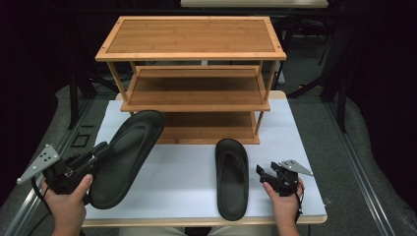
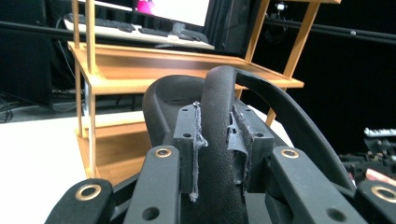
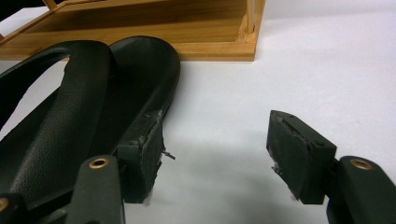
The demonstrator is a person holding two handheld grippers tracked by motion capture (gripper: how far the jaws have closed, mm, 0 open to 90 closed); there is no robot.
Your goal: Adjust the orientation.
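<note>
One black slide [image 1: 127,155] is lifted, tilted, toe toward 1 o'clock. The other slide [image 1: 231,177] lies flat on the tabletop [image 1: 187,172], toe at 12.

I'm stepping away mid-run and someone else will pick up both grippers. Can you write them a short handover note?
Left hand-held gripper: shut on the strap of a black rubber slide sandal, held tilted above the white table with its toe towards the three-tier bamboo shoe rack.
Right hand-held gripper: open, holding nothing, low over the table beside the second black rubber slide sandal, which lies flat in front of the rack.
Done: first sandal picked up.
Left: no sandal is on the rack yet. Probably shelve the held one, then grip and shelve the second.
</note>
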